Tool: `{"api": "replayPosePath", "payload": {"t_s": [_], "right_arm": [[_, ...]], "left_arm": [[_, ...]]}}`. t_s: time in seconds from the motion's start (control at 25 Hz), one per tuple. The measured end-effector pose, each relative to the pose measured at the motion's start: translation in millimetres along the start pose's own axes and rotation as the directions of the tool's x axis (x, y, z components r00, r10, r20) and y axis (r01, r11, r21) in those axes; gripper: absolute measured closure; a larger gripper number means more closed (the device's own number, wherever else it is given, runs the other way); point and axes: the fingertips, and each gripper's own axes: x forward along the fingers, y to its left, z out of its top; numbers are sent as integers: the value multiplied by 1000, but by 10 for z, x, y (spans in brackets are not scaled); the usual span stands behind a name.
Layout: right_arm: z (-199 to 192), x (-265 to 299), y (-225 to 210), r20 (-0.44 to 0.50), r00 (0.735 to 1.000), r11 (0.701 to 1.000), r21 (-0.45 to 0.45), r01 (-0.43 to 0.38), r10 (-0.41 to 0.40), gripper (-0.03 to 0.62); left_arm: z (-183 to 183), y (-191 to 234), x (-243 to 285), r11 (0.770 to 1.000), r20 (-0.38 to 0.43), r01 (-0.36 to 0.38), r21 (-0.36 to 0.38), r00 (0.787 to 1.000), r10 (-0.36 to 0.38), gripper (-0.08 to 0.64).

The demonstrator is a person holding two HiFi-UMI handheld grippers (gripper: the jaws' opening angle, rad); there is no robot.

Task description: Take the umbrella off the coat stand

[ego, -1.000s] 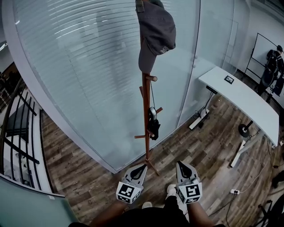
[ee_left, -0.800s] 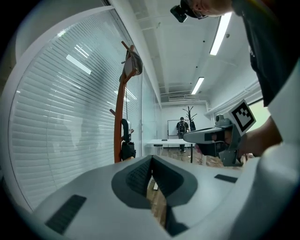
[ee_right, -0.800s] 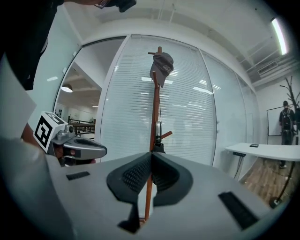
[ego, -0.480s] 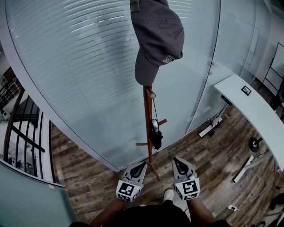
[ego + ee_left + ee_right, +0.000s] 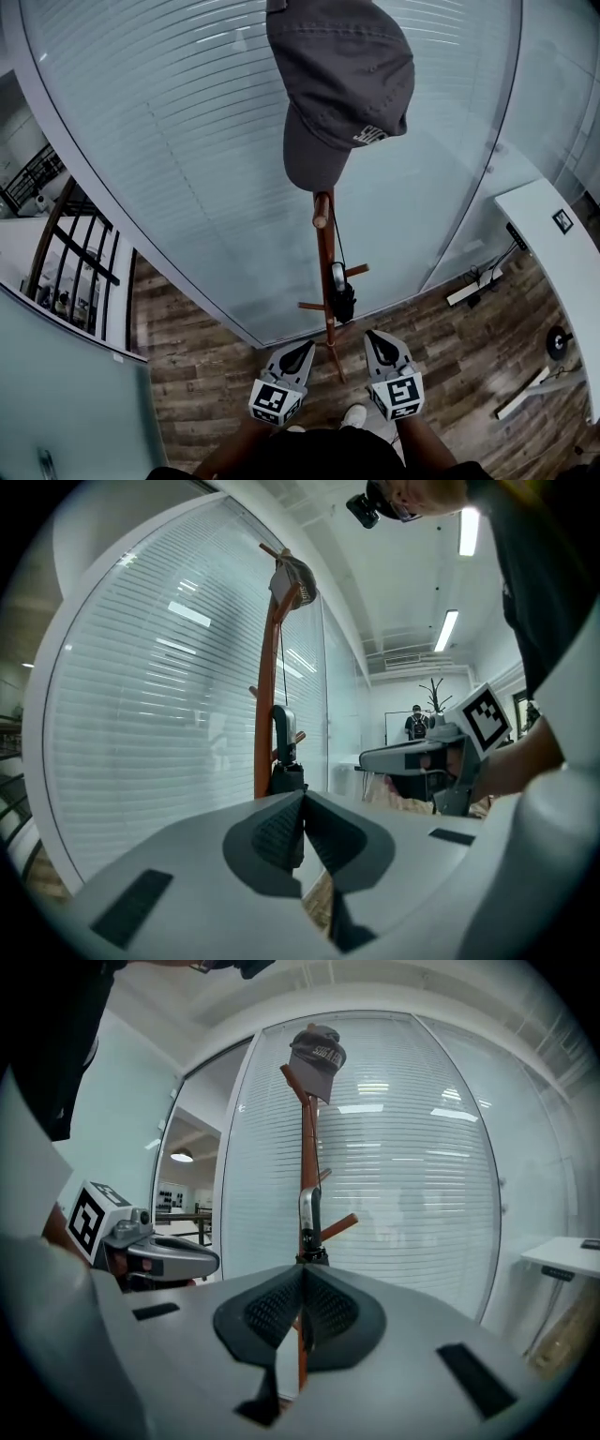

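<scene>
Left claw clenched, empty | right claw clenched, empty | umbrella hangs on coat stand

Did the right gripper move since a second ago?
Yes. In the head view the right gripper has slid left, closer to the stand, with its jaws shut.

Grey cap, reddish-brown coat stand, black umbrella with a silvery handle; left tongs and right tongs were grey, their markers black-and-white squares; floor brown wood-grain.
</scene>
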Motion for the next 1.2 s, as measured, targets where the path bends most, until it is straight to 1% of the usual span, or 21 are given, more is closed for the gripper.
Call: {"api": "replayPosePath", "payload": {"t_s": [0.16,0.36,0.48,0.68,0.76,0.88,0.96,1.04,1.12,1.2], "right_arm": [[19,130,-55,1,997,997,3,-74,74,586],[-54,324,-132,-7,991,991,1,-131,131,586],[-131,414,-109,-27,988,989,-20,-150,149,586],[-182,514,-93,-49,988,988,-53,-146,144,583],[-221,544,-83,-61,987,986,-58,-153,150,549],[-321,618,-85,-85,983,984,-63,-166,160,468],[-401,682,-69,-102,981,984,-57,-169,163,425],[-506,745,-30,-126,977,982,-55,-181,173,397],[-616,792,-16,-153,970,978,-64,-198,187,353],[-713,837,-36,-179,965,975,-74,-208,192,322]], "left_arm": [[-22,38,66,997,0,-78,-20,997,78,546],[-25,160,149,987,16,-160,-31,987,161,546],[-86,203,165,981,9,-185,-51,983,186,546],[-137,303,160,980,-8,-193,-54,981,193,546],[-145,368,159,979,-13,-198,-45,980,197,546],[-159,441,186,979,-18,-201,-34,979,201,546],[-164,472,187,980,-27,-198,-24,980,197,546],[-200,491,161,979,-43,-202,-16,979,202,546],[-254,473,143,977,-58,-213,-16,975,212,546],[-306,450,143,976,-71,-217,-16,974,216,546]]}}
